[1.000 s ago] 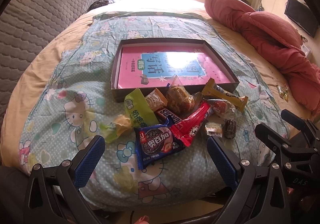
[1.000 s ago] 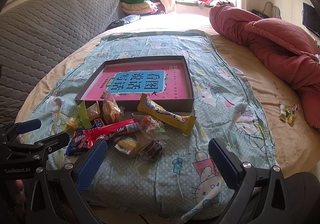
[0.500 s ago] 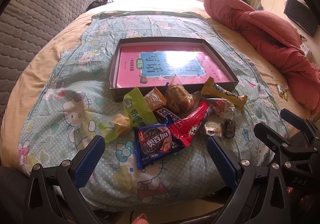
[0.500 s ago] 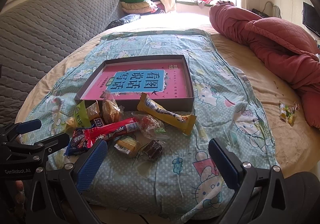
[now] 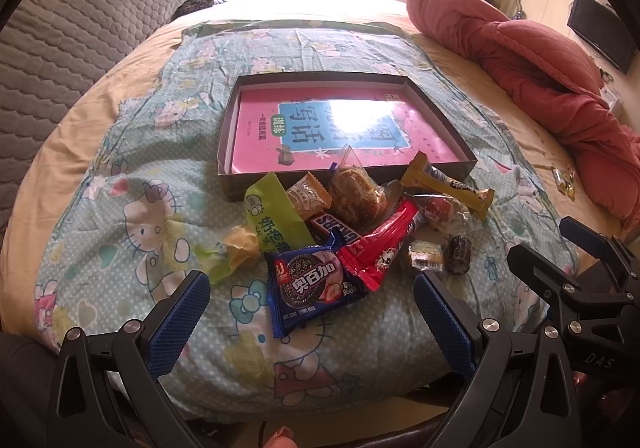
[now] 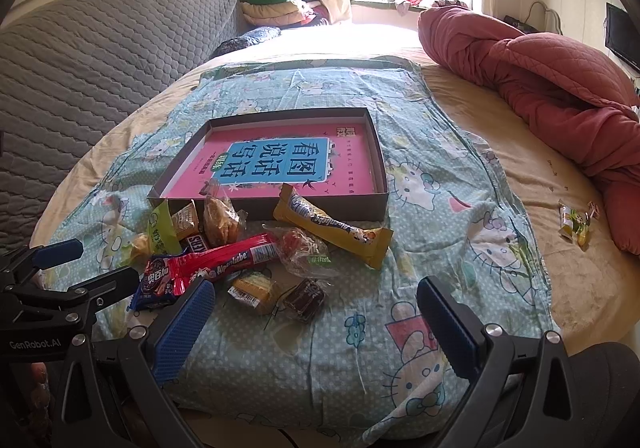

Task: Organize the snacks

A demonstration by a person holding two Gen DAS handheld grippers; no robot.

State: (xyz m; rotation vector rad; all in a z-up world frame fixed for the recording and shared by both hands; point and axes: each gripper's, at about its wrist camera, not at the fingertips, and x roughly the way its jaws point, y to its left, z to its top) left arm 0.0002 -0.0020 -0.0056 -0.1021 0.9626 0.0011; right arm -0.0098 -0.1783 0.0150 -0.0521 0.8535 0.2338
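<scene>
The snack pile [image 5: 352, 232] lies at the frame centre, against the near wall of a shallow box [image 5: 444, 116] lined with a pink book. The right wrist view reads "Alpenliebe" on the red stick pack [image 6: 228, 260]; the left view shows the blue Oreo pack [image 5: 310, 282] face-up and a Snickers bar [image 5: 334, 228]. Only the right view shows loose candies [image 6: 576, 222] at the right edge. The left gripper [image 5: 312, 322] and right gripper [image 6: 316, 326] hang spread wide, empty, over the Hello Kitty cloth [image 6: 440, 216].
</scene>
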